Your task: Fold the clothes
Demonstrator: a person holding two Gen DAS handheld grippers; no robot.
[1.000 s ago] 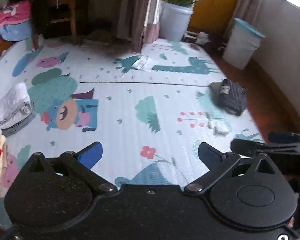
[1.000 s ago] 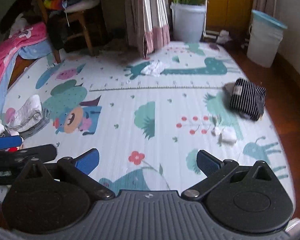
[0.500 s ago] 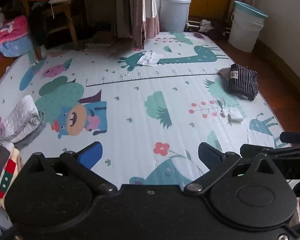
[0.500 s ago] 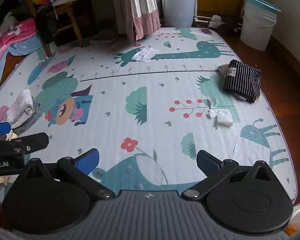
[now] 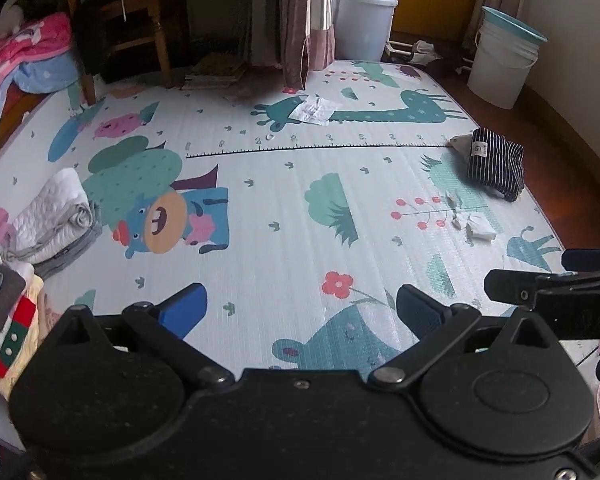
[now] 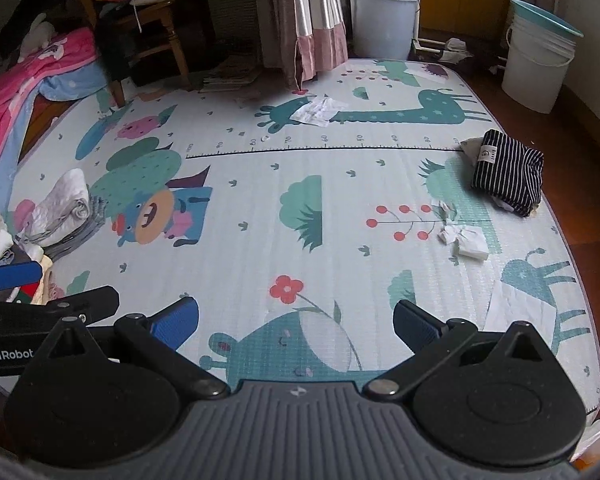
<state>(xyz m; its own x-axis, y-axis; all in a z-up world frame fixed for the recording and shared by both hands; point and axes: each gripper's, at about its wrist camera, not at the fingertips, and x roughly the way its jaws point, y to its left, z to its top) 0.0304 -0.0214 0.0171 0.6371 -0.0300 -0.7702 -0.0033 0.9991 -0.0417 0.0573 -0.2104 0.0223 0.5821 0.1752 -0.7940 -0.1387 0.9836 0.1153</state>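
A folded navy striped garment [image 5: 496, 164] [image 6: 508, 170] lies at the right edge of the cartoon play mat [image 5: 284, 208] [image 6: 260, 216]. At the mat's left edge is a heap of clothes: a rolled white quilted piece [image 5: 56, 216] [image 6: 60, 208] and a cream, red and green garment [image 5: 12, 328]. My left gripper [image 5: 300, 306] is open above the mat's near part, holding nothing. My right gripper [image 6: 296, 316] is open too and empty. Each gripper shows at the side of the other's view.
Crumpled white tissue [image 5: 474, 224] [image 6: 464, 238] and a sheet of paper [image 5: 314, 109] lie on the mat. Behind it stand a wooden chair [image 5: 140, 20], a curtain [image 5: 304, 20], a white planter [image 5: 362, 20] and a white bucket [image 5: 500, 68]. Pink bedding [image 5: 16, 52] lies at far left.
Both views have pulled back and tilted up, showing more of the room beyond the mat. Both grippers stay open and empty; the clothes have not moved.
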